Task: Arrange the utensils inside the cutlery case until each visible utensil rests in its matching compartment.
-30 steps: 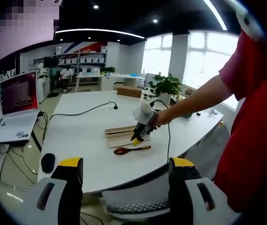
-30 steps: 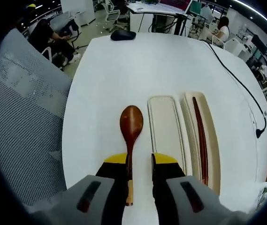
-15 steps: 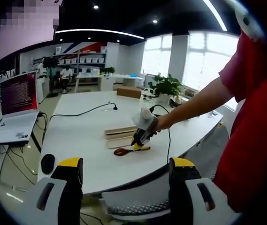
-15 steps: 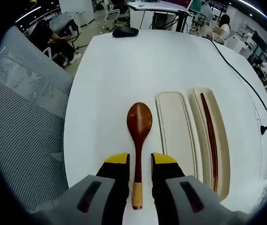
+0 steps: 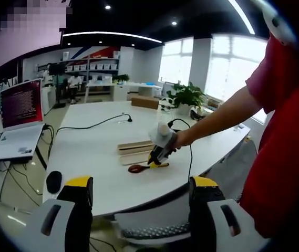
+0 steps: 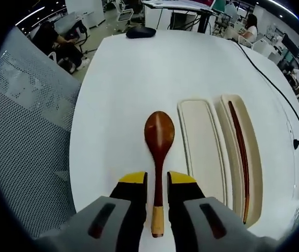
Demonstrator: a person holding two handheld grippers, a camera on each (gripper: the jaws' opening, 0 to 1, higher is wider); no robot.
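Between the right gripper (image 6: 157, 184) jaws, the spoon (image 6: 159, 139) handle is partly hidden, so actual contact is unclear. Right of them, the chopsticks (image 6: 239, 152) blur together inside the case (image 6: 204, 152).

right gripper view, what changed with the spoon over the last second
The right gripper has narrowed its jaws around the wooden spoon's handle, which now runs centred between them; a second ago it lay against one jaw. Whether they already pinch it is unclear. The spoon still lies on the white table beside the cutlery case, chopsticks still in the far compartment. The left gripper stayed open.
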